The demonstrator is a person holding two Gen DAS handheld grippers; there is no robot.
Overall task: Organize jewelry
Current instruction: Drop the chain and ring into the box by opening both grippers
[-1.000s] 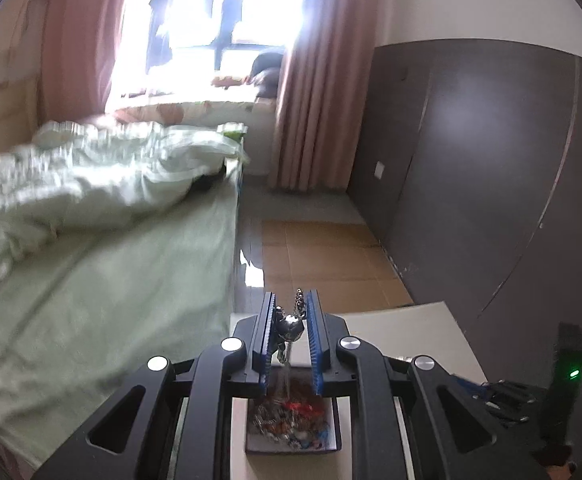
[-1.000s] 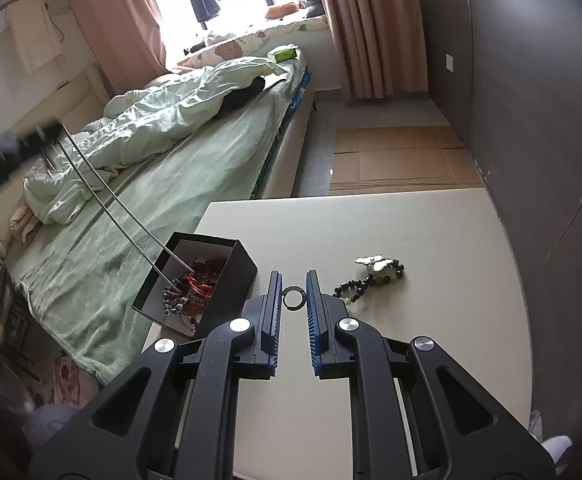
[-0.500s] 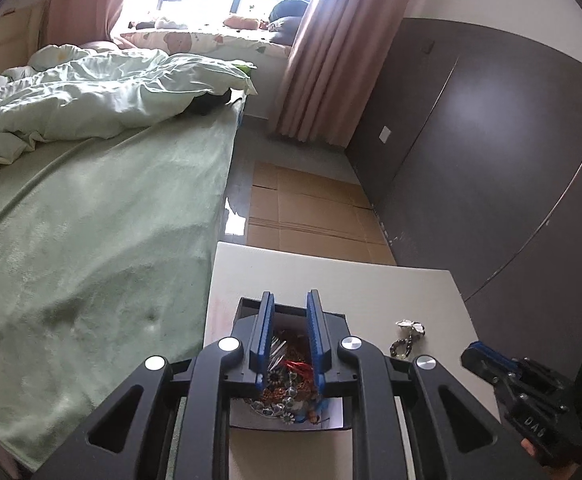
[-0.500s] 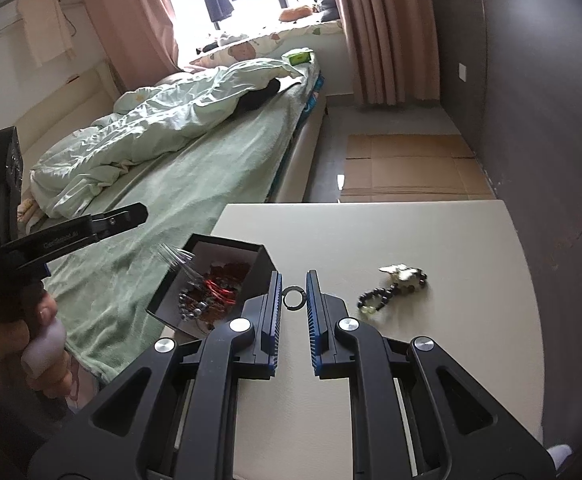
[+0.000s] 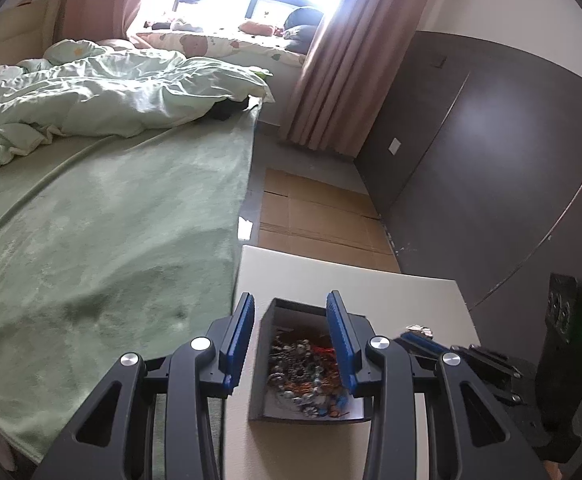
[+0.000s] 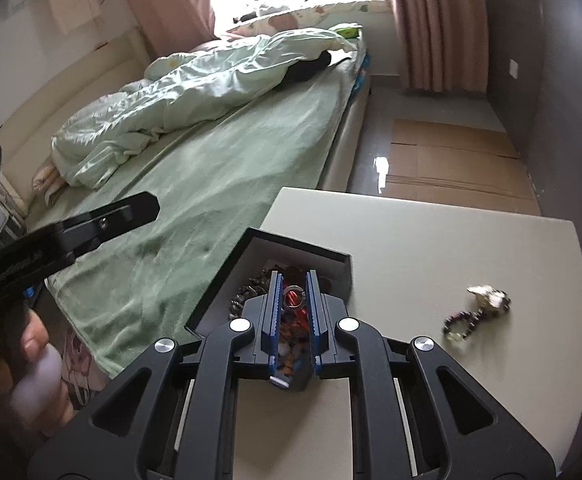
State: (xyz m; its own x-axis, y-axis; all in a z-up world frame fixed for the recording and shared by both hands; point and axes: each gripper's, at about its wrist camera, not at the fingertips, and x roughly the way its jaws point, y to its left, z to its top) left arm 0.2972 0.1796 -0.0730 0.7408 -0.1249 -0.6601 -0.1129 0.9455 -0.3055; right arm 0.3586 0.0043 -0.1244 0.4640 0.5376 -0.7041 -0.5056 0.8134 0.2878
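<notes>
right tongs (image 6: 294, 295) pinch a ring (image 6: 293, 292) over the jewelry box (image 5: 287, 312); left tongs (image 5: 291, 334) spread wide, holding nothing.

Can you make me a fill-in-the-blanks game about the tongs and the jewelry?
1. The right tongs pinch a small metal ____.
2. The left tongs are wide ____.
3. The jewelry pile sits inside a black ____.
4. A beaded bracelet lies on the ____, outside the box.

Missing words: ring; open; box; table

Shiny metal ring (image 6: 293, 297), matt table (image 6: 451, 248)
</notes>
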